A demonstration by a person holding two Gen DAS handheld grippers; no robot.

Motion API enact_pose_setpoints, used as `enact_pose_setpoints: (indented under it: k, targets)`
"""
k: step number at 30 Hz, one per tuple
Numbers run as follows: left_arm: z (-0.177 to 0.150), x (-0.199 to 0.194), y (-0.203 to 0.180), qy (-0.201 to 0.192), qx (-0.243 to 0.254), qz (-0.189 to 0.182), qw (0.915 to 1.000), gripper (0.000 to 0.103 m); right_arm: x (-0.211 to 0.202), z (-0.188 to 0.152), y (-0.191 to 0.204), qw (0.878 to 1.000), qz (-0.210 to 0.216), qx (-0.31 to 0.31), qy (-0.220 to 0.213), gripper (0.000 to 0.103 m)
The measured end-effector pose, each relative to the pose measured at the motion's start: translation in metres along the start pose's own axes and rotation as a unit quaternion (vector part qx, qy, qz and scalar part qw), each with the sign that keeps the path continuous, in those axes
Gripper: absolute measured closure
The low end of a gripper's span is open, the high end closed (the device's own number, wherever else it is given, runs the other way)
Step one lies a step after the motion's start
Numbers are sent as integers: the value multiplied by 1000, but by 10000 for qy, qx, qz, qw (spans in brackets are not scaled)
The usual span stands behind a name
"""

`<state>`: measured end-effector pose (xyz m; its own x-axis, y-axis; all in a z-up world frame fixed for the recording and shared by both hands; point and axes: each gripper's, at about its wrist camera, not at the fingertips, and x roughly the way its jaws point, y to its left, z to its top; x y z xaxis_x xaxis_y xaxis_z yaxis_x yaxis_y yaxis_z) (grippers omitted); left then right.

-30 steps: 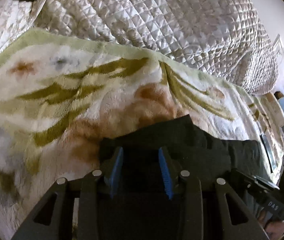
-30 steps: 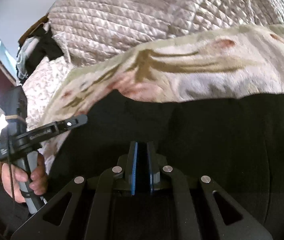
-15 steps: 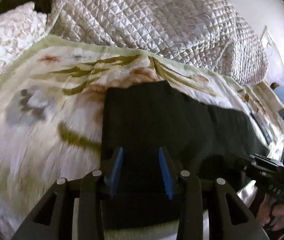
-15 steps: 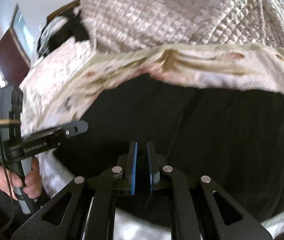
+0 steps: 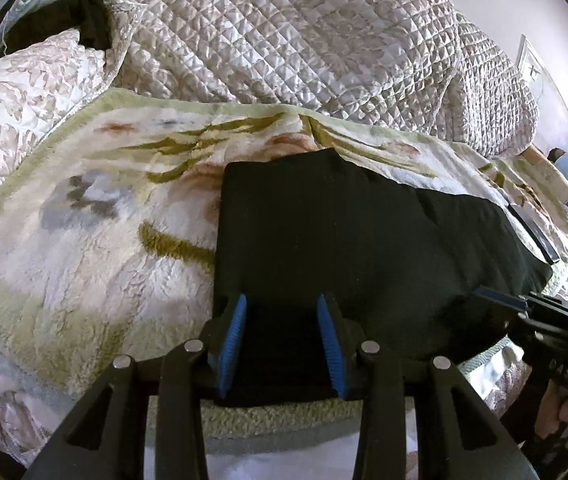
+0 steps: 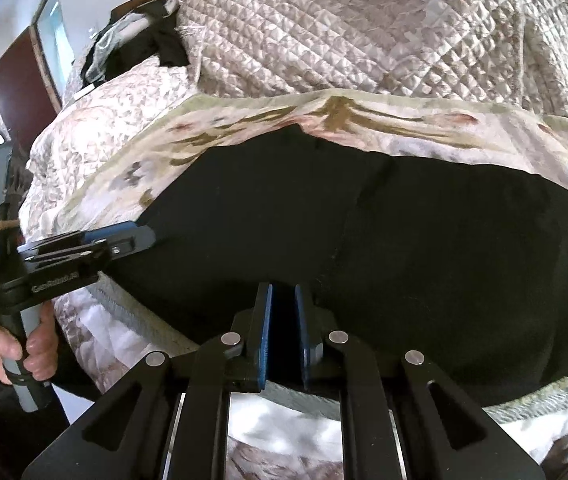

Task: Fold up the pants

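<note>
Both grippers have drawn back toward the blanket's near edge. The pants lie folded across that blanket. The left gripper stands spread over the pants' near edge; the right gripper's jaws are opening, dark cloth between them.

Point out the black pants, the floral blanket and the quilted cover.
black pants [image 5: 323,232]: left wrist view, on the flat upper panel of the folded cloth.
floral blanket [image 5: 96,248]: left wrist view, on the bare fleece left of the pants.
quilted cover [image 6: 363,40]: right wrist view, on the heaped quilting behind the blanket.
</note>
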<state>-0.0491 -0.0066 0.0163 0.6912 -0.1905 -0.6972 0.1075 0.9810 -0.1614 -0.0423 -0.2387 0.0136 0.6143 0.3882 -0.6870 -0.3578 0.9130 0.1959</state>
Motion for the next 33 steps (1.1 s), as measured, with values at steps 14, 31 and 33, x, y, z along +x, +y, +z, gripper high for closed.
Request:
enact_pose_setpoints:
  k: [14,31,33]
  targets:
    - [2,3,-21,137,249,114,9995,62,11,3,19,9992,235,-310,78,87]
    - [18,4,-24,283,293,419,9983,59,5,17,5,9998,9,152,-90,86]
    - [23,7,-27,279,329,381,9983,59,8,20,10,9999,101,67,-117,86]
